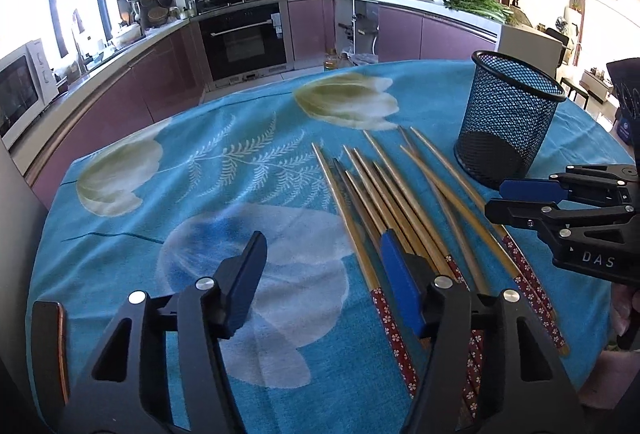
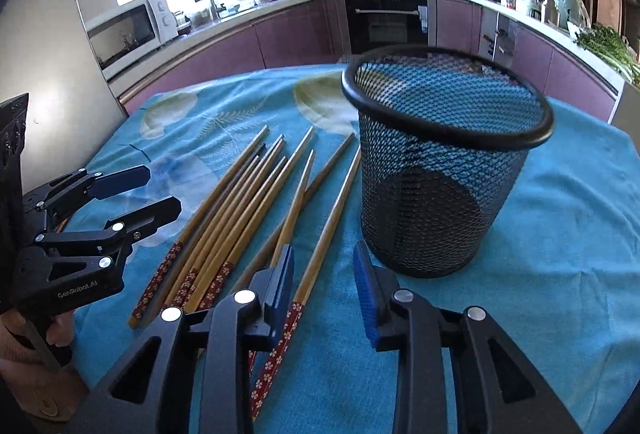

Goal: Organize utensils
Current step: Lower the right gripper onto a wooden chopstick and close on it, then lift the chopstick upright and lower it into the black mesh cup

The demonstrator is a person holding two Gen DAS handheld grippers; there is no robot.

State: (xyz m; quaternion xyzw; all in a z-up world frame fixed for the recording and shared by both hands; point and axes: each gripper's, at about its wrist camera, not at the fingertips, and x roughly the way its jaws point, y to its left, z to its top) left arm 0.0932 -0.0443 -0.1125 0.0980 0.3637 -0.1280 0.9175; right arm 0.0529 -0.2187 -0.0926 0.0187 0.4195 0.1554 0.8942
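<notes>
Left gripper [image 1: 324, 274] over floral tablecloth [image 1: 200, 161], jaws apart, nothing between them; its right pad [image 1: 400, 282] hangs above leftmost chopsticks. Chopsticks [image 1: 400, 193] lie loose on cloth in fan (red flowered ends toward camera), tips pointing away. Right gripper [image 2: 324, 286] parted, empty; one chopstick [image 2: 320, 234] runs under gap near left pad. Black mesh cup [image 2: 440, 173] upright just beyond right pad, empty.

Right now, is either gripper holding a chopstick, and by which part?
Neither. Left gripper and right gripper are open above the chopsticks, gripping nothing.
</notes>
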